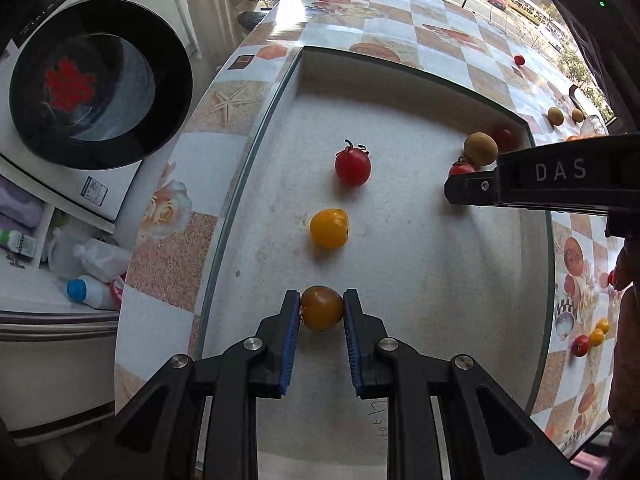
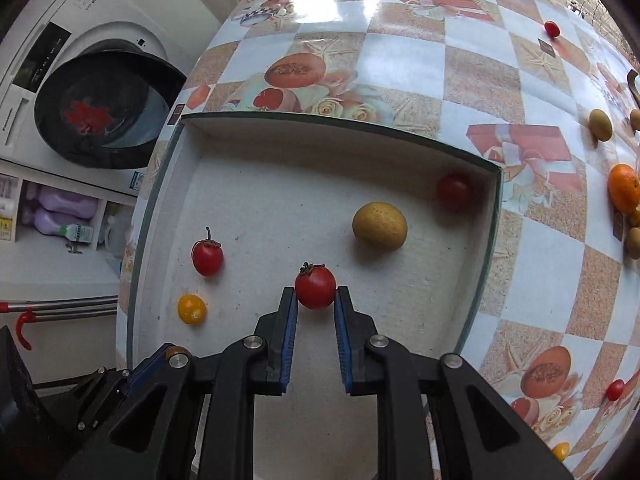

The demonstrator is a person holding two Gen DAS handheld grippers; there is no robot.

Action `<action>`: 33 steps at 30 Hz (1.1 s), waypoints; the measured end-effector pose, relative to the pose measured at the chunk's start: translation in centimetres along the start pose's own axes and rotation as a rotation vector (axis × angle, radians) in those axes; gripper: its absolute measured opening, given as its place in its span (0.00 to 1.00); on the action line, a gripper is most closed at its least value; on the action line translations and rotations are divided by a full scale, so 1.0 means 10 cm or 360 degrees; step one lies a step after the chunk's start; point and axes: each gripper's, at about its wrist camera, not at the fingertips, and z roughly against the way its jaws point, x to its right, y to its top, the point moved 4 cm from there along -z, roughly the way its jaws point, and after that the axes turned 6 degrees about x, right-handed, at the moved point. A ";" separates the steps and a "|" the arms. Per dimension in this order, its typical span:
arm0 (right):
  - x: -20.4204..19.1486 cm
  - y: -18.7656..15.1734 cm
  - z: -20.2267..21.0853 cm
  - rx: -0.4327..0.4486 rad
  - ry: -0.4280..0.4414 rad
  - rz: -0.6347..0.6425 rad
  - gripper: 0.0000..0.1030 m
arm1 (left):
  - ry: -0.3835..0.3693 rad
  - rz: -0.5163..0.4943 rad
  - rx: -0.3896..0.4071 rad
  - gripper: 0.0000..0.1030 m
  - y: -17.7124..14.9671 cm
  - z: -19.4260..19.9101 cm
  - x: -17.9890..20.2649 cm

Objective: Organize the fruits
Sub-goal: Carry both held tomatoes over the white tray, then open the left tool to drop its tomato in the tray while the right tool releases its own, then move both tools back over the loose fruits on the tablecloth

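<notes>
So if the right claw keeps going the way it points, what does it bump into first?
Probably the tray's white floor. The right claw, pointing steeply down, already holds a red tomato; nothing else seems underneath.

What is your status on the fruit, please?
Left gripper shut on yellow tomato. Right gripper shut on red tomato. Both over tray. Nothing blocking.

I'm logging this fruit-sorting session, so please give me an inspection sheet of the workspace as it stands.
Surface: table with patterned cloth; white tray on it.
Job's things: in the tray, a stemmed red tomato, yellow tomato, tan round fruit, corner red tomato; loose fruit on the cloth, including an orange.
Clutter: nothing seen.
Grippers: left tool shut on an orange-brown tomato; right tool shut on a red tomato.
Cables: nothing seen.
Surroundings: washing machine, bottles, street outside.
</notes>
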 end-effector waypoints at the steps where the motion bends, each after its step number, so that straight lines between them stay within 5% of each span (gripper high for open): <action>1: -0.01 0.00 -0.02 -0.0006 -0.0006 0.0007 0.20 | -0.0001 -0.0004 -0.0004 0.22 0.00 -0.01 0.01; 7: -0.04 0.04 -0.06 -0.0021 -0.0026 0.0048 0.23 | 0.0047 -0.0066 -0.0022 0.23 -0.04 -0.03 0.05; 9: -0.05 0.05 -0.06 -0.0033 0.0005 0.0033 0.29 | 0.0062 -0.0098 -0.0018 0.23 -0.04 -0.02 0.06; 12: -0.08 0.06 -0.04 -0.0016 -0.0006 0.0041 0.55 | 0.0076 -0.0135 -0.0021 0.24 -0.04 -0.02 0.09; 13: -0.08 0.07 -0.03 -0.0007 0.0003 0.0042 0.58 | 0.0085 -0.0143 -0.0021 0.32 -0.04 -0.02 0.08; 14: -0.09 0.07 -0.01 -0.0005 0.0017 0.0040 0.58 | 0.0092 -0.0145 -0.0017 0.65 -0.04 -0.01 0.08; 16: -0.08 0.07 0.04 0.0004 0.0042 0.0030 0.64 | 0.0106 -0.0140 0.0068 0.86 -0.02 0.07 0.07; 22: 0.03 0.07 0.31 0.0087 0.0083 -0.0038 0.77 | 0.0085 -0.0194 0.0022 0.86 -0.03 0.09 0.14; 33: 0.90 -0.23 0.86 0.0184 -0.0010 -0.0330 0.77 | 0.0015 -0.0399 0.0053 0.86 -0.02 0.32 0.65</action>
